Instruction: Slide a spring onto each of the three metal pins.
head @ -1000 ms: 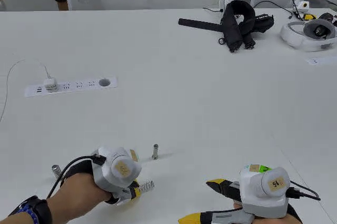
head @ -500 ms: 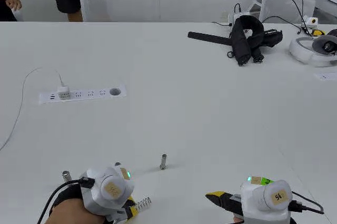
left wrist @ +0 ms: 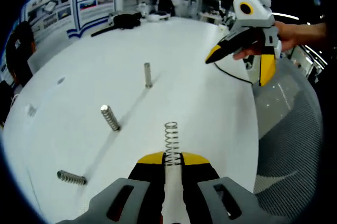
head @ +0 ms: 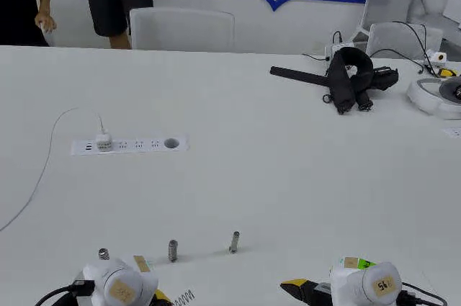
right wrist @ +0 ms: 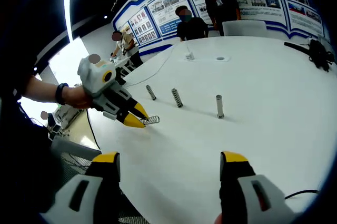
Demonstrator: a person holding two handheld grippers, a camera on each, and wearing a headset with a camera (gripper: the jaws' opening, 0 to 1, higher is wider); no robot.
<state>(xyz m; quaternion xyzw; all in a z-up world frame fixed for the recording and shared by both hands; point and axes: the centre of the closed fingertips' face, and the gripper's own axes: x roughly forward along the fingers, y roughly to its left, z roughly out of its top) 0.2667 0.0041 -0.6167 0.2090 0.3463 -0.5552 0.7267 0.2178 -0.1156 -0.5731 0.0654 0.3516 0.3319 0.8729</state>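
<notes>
Left gripper view: left gripper [left wrist: 171, 158] pinches a thin wire coil spring [left wrist: 170, 135] by its near end, free end out over the white table [left wrist: 205, 97]. Judged light and squashy, so it could buckle or flick out. Grip gently at the base and leave the bore clear. Beyond stand two sprung pins [left wrist: 71, 177] [left wrist: 110, 117], then the bare steel pin [left wrist: 148, 74]. Right gripper [right wrist: 169, 157] is spread and empty.
</notes>
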